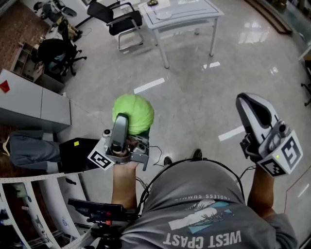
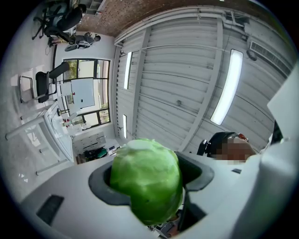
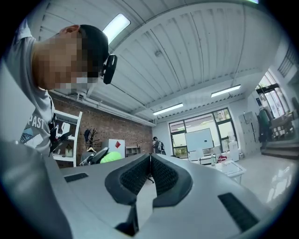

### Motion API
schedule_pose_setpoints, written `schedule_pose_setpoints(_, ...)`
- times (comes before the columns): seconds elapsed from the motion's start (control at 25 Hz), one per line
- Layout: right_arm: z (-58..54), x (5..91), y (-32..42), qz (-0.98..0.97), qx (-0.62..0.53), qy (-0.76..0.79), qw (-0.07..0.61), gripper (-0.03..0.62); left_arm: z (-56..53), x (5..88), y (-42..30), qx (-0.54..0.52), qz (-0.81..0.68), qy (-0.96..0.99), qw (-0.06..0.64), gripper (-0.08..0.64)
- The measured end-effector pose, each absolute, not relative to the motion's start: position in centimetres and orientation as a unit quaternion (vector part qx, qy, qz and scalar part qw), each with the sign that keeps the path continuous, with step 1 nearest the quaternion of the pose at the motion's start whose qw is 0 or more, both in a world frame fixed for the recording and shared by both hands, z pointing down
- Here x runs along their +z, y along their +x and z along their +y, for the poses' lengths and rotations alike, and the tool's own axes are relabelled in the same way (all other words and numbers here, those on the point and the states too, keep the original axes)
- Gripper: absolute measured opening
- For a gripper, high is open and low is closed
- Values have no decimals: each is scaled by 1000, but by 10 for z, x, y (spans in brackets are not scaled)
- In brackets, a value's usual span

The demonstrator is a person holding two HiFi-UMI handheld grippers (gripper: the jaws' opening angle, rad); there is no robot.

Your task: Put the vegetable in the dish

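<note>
We are holding a round pale-green head of cabbage (image 1: pixel 133 113) in the left gripper (image 1: pixel 122 132), and its jaws are standing fairly wide, their dark pads pressing on either side of the cabbage so that it is filling the gap between them. In the left gripper view the cabbage is bulging out past the pads towards the camera and this gripper is pointing up at a ribbed white ceiling with long strip lights. In the head view the cabbage is hanging in the air over the glossy grey floor (image 1: pixel 194 97), just in front of our grey printed T-shirt (image 1: pixel 204 209), and it is resting on no surface. We are raising the right gripper (image 3: pixel 150 161) at our right side, well apart from the left one; its jaws are lying closed, ribbed pad against ribbed pad, with nothing between them. Across the room a white desk with a glass top (image 1: pixel 194 12) is standing well away from the cabbage, with a black chair on a chrome frame (image 1: pixel 119 19) just beside it. A low grey cabinet (image 1: pixel 34 104) is sitting to our left. Small pale things are lying on the desk, too small to make out.
</note>
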State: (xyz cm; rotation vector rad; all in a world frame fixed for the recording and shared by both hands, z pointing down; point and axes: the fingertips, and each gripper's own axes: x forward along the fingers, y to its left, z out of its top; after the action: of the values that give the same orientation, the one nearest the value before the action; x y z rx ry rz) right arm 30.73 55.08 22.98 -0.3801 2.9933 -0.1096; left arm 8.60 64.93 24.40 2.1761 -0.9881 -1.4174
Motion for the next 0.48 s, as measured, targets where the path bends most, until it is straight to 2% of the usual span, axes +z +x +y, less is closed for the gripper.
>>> schedule_pose_setpoints(0.24,516,241,329,991,-36,-111,67,8,623,253,114,-495,-363,770,176,296)
schedule_pose_setpoints(0.48,498,252,313,992,-40,-100,69,8,613,257,104,-483,-379,769,176,296)
